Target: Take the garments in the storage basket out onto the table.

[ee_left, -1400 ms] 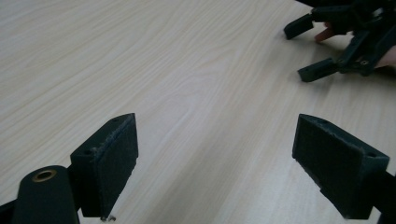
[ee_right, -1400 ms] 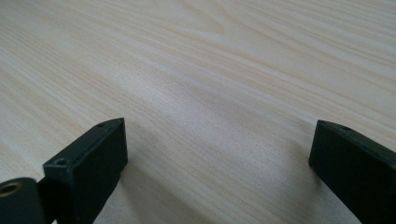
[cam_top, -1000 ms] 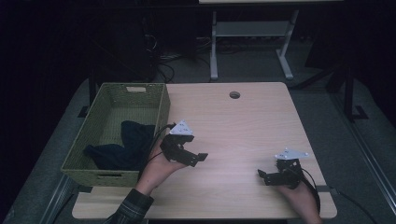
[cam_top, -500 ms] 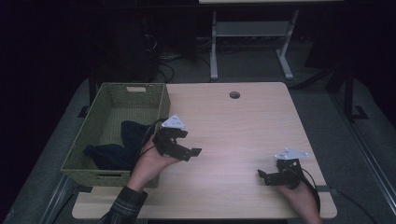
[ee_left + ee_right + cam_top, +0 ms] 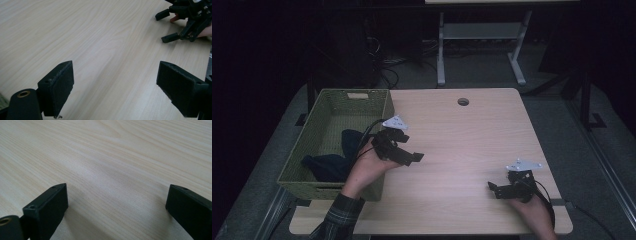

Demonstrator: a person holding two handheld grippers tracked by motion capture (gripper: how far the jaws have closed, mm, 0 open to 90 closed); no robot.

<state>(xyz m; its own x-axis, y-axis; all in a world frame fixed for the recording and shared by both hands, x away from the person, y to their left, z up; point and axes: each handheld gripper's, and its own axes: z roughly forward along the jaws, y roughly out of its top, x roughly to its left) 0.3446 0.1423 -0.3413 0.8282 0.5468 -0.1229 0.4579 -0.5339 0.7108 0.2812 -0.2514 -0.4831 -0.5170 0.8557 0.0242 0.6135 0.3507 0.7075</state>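
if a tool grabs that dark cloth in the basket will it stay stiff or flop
The dark cloth lies crumpled and slumped in the woven basket, so it will probably droop and trail. It looks light. A pinch on one fold may lift only part of it.

A: What carries everything?

B: A light wood-grain table (image 5: pixel 472 135), with a round cable hole (image 5: pixel 463 101) near its far edge, at about twelve o'clock.

A: And what sits on it?

B: A green woven basket (image 5: pixel 377 107) at nine o'clock, overhanging the left edge a little, I think; the dim light makes that hard to judge. A dark blue cloth (image 5: pixel 329 161) lies inside it.

A: Anything else?

B: At four o'clock the right gripper (image 5: pixel 498 188) seems to rest on the tabletop.
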